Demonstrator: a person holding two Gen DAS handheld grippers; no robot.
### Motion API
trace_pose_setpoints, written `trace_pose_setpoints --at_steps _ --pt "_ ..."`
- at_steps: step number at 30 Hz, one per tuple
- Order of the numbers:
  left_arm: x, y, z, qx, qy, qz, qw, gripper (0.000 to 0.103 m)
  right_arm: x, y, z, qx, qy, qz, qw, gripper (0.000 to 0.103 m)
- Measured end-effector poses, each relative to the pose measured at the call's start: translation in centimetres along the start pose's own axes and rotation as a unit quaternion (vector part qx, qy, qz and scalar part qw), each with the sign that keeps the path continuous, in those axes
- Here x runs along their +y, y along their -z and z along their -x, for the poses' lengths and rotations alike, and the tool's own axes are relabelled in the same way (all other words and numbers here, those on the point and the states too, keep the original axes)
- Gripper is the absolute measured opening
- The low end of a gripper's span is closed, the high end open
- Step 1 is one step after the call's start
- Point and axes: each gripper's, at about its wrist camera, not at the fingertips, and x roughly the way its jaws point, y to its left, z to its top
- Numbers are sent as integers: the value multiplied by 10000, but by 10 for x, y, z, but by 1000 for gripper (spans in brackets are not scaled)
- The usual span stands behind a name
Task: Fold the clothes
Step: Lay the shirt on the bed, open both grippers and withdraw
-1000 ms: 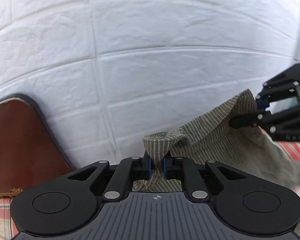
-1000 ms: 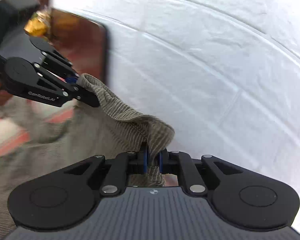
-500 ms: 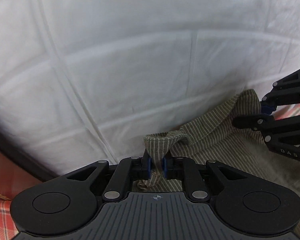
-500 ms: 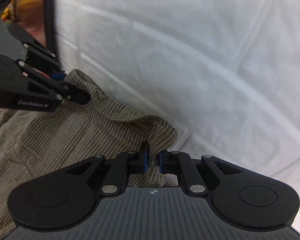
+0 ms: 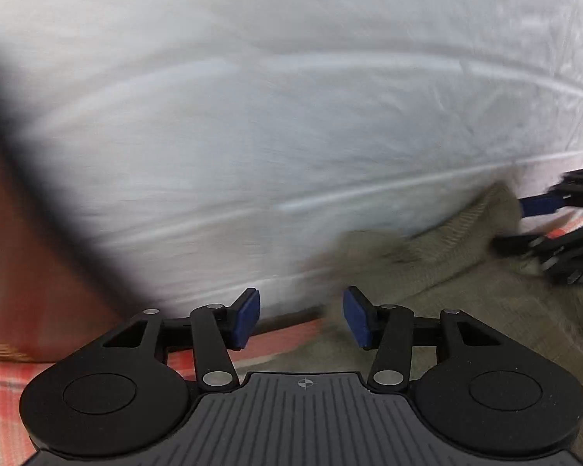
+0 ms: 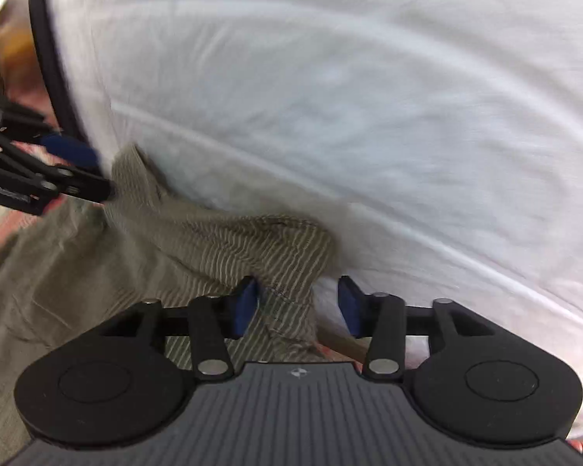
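Observation:
An olive striped garment (image 5: 447, 272) (image 6: 229, 240) lies against the white bedding. My left gripper (image 5: 301, 320) is opening; its blue pads stand apart and nothing is between them, the cloth edge lying just past the right pad. My right gripper (image 6: 297, 305) is opening too; a fold of the striped cloth sits loosely between its pads, nearer the left one, not pressed. The right gripper (image 5: 555, 233) also shows at the right edge of the left wrist view, and the left gripper (image 6: 39, 178) at the left edge of the right wrist view.
White quilted bedding (image 5: 291, 116) (image 6: 369, 97) fills the background. A red plaid sheet (image 5: 4, 380) lies under the garment. A dark-edged brown headboard (image 5: 19, 252) (image 6: 50, 70) stands at the left. Both pictures are blurred by motion.
Both grippers have let go of the garment's corners and their jaws have spread. Both hands have sunk toward the bed, and the cloth has dropped onto it.

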Motion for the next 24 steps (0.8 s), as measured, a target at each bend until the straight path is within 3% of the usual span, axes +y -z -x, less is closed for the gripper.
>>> trace_pose_setpoints --at_steps 4,8,13,18,21,24 --pt "24 22 21 181 -167 -18 9997 63 -29 10 41 -222 -101 -410 9989 52" --pt "34 50 17 635 -302 -32 9975 63 -51 37 70 26 10 -535 9986 53" --pt "44 55 -4 935 -85 115 9955 63 -61 75 74 539 17 -710 9960 53" --pt "34 54 -12 1005 119 135 9948 61 -63 97 76 701 -16 -929 9932 53" --pt "29 52 -13 1063 305 101 9938 48 -62 99 72 738 -194 -1057 9915 53" --pt "25 53 -9 1104 307 43 9934 11 -57 99 64 823 -329 -1154 9894 51"
